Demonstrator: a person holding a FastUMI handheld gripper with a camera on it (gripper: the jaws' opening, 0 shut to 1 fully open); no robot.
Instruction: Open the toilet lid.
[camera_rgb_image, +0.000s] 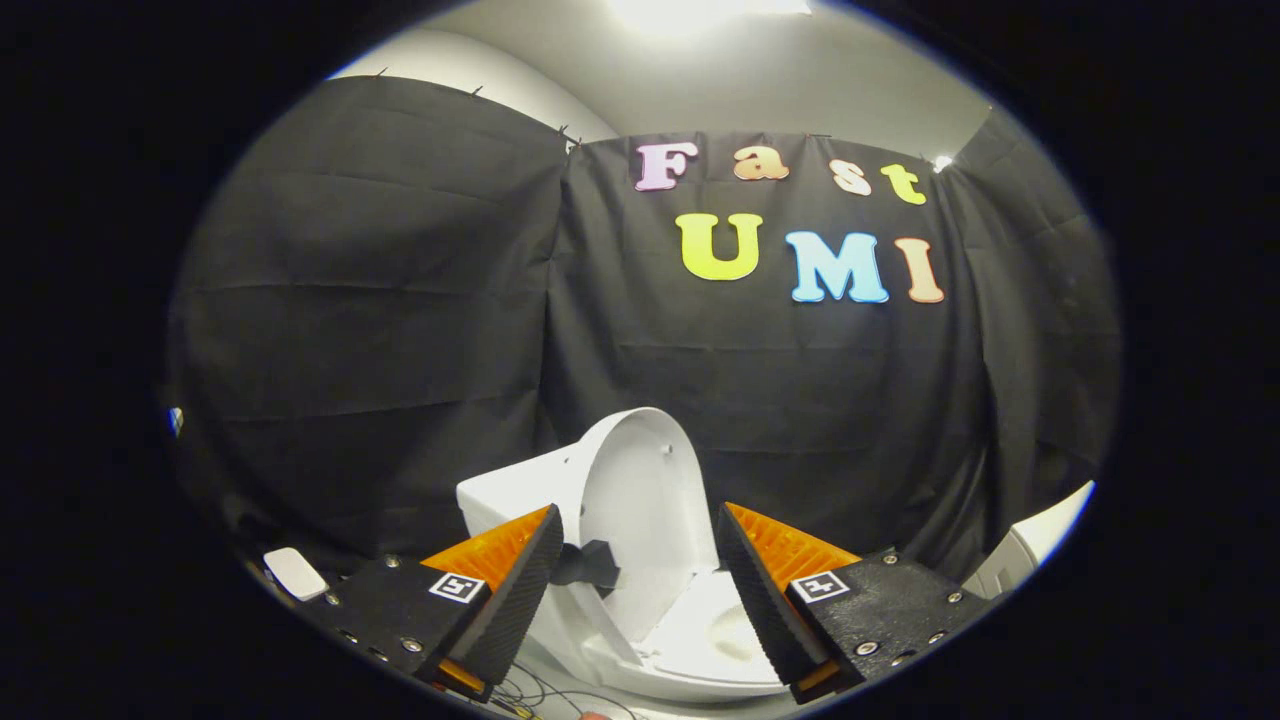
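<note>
A white toilet (700, 640) stands just ahead of my fingers, against the black cloth wall. Its lid (645, 500) is raised, standing nearly upright and leaning back toward the tank (515, 495), with its inner side facing the bowl. The seat and bowl opening (735, 630) lie exposed below it. My gripper (640, 560) is open, its two fingers spread wide to either side of the lid and holding nothing. A small dark part (590, 565) sits at the lid's lower edge beside the left finger.
A small white object (293, 572) lies low beyond the left finger. A white fixture's edge (1040, 540) shows beyond the right finger. Thin cables (540, 690) run on the floor under the toilet's front. Black cloth closes the booth behind.
</note>
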